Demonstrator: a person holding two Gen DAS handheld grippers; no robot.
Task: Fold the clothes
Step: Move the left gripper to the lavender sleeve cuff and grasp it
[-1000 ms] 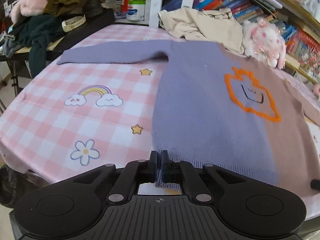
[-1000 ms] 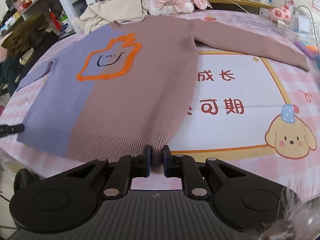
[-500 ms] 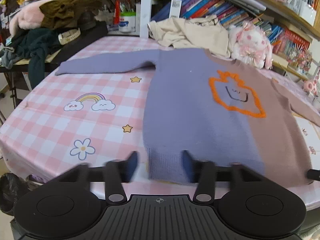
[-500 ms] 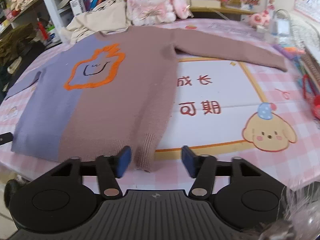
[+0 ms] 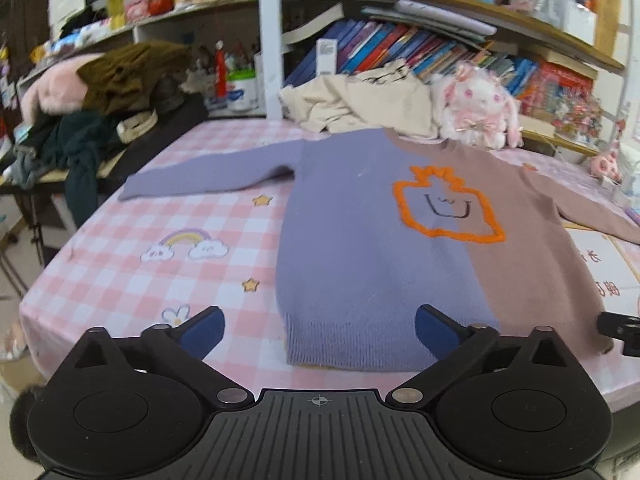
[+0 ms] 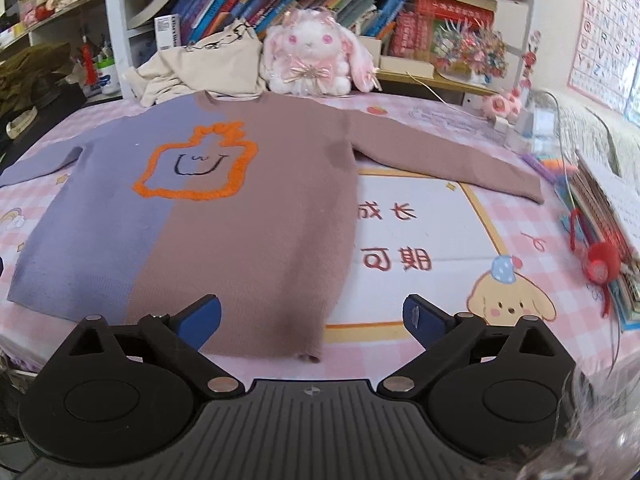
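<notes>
A two-tone sweater (image 5: 360, 248) (image 6: 224, 232), purple on one half and mauve on the other with an orange outline figure, lies flat and face up on the table, both sleeves spread out. My left gripper (image 5: 320, 326) is open just above the purple hem corner, holding nothing. My right gripper (image 6: 312, 318) is open above the mauve hem corner, also holding nothing. The tip of the right gripper (image 5: 620, 326) shows at the left wrist view's right edge.
The table wears a pink checked cloth (image 5: 168, 248) with a printed panel (image 6: 420, 240). A cream garment (image 6: 208, 68) and a plush rabbit (image 6: 316, 56) sit at the back before bookshelves. Clothes are piled on a side stand (image 5: 92, 120). Books and a red toy (image 6: 600, 268) lie at right.
Both grippers, shut on the sweater's hem a second ago, have opened wide and let it go. Both have pulled back and risen, so more of the sweater shows.
</notes>
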